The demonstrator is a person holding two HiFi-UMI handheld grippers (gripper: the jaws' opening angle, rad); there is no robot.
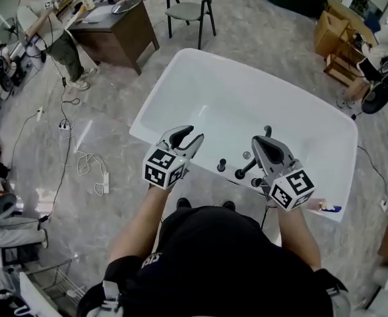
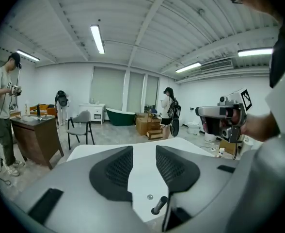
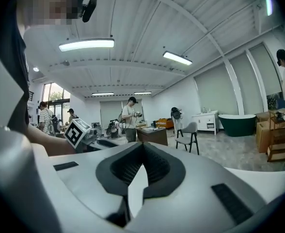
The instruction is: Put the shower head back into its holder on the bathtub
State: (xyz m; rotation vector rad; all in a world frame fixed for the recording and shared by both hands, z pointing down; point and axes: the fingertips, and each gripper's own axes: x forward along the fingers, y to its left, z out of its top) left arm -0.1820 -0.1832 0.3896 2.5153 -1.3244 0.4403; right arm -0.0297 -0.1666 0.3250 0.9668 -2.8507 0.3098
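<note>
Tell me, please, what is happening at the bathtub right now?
A person stands at the white bathtub, holding a gripper in each hand above the black fittings on its near rim. The left gripper is open, the right gripper shut, and neither holds anything.

Tub (image 1: pixel 200 91): white, with black taps (image 1: pixel 243 170). Left tool (image 1: pixel 189 136) and right tool (image 1: pixel 260 140): grey with black pads (image 2: pixel 113 171) and black-and-white marker cubes (image 1: pixel 162 167). Floor (image 1: pixel 115 111): grey, marbled; chair (image 1: pixel 193 8): grey.
</note>
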